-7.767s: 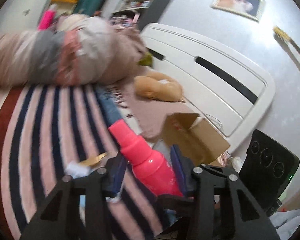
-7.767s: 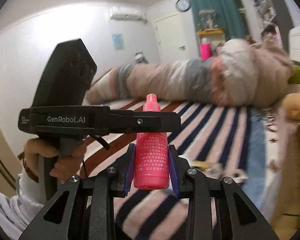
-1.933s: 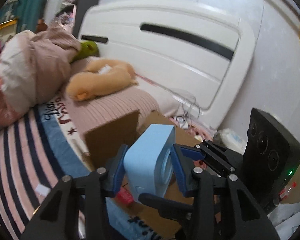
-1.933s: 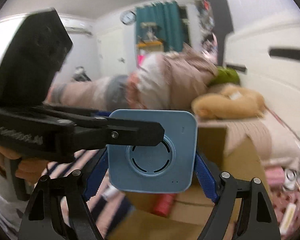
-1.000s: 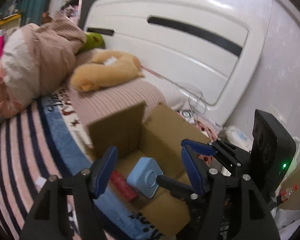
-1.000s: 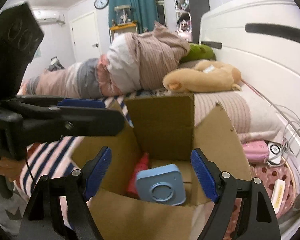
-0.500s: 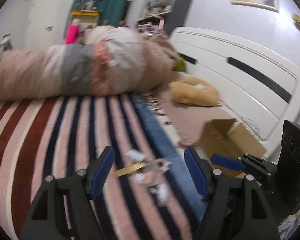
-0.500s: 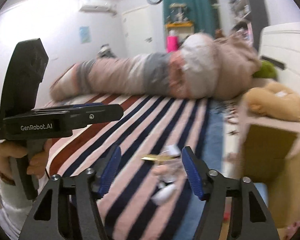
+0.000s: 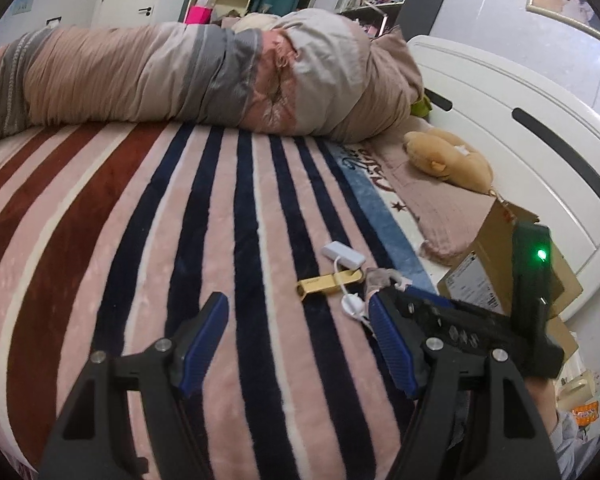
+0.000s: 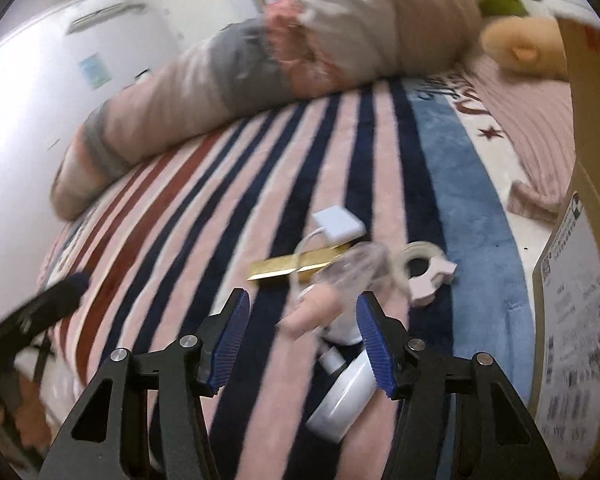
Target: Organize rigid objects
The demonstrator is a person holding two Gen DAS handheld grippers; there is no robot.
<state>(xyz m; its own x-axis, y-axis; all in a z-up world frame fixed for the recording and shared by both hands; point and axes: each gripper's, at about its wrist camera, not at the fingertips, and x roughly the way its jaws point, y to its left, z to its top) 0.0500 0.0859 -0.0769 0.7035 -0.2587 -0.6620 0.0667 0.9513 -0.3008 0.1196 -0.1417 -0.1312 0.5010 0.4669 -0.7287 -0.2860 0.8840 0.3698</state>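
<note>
We find a small cluster of rigid items lying loose on the striped blanket (image 9: 148, 216): a gold bar-shaped item (image 10: 296, 266), a white adapter block (image 10: 338, 224) with its cable, a tape dispenser (image 10: 424, 268), a clear pinkish item too blurred to identify (image 10: 332, 296), and a white rounded device (image 10: 346, 396) nearest the camera. They lie touching or overlapping one another, just beside the cardboard box (image 10: 580, 280) at the right edge; we judge the box to be their destination and the cluster to be what is left to sort.

The right gripper (image 10: 302, 336) has its jaws spread wide and holds nothing. It is pitched down over the cluster, with the blurred item between its fingers' line of sight and the white device below the right finger (image 10: 374, 344). We judge it is lining up for a pick.

The left gripper (image 9: 296, 340) is likewise spread and empty, held low over bare blanket, with the gold item (image 9: 330, 285) ahead and to its right. The right tool crosses its view at the lower right.
</note>
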